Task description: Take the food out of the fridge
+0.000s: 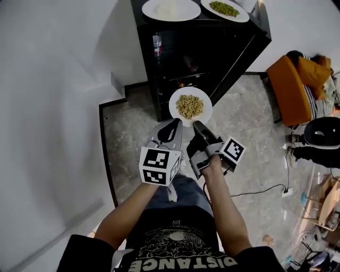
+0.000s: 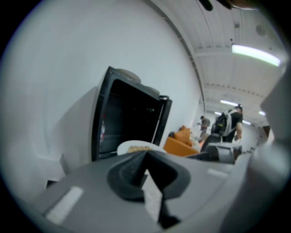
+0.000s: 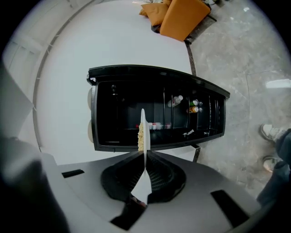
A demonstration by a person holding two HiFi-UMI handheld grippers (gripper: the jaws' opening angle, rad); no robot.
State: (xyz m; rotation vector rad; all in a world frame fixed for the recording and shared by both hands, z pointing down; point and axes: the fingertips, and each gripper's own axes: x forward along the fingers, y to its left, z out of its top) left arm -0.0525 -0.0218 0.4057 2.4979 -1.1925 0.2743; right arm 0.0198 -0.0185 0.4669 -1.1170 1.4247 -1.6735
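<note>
A white plate of yellow food (image 1: 190, 106) hangs level in front of the open black fridge (image 1: 223, 48), held at its near rim from two sides. My left gripper (image 1: 174, 126) is shut on the rim's left part, and my right gripper (image 1: 197, 126) is shut on its right part. In the left gripper view the plate (image 2: 136, 146) lies flat just beyond the closed pads of the left gripper (image 2: 145, 159). The right gripper view is rolled, so the plate (image 3: 143, 132) stands edge-on, pinched in the right gripper (image 3: 144, 157), with the fridge (image 3: 118, 95) behind it.
Two plates stand on the fridge top, one with white food (image 1: 170, 9) and one with green food (image 1: 224, 8). A bottle (image 1: 157, 45) sits in the fridge door. An orange sofa (image 1: 289, 87) and a seated person (image 1: 319, 138) are at the right, a white wall at the left.
</note>
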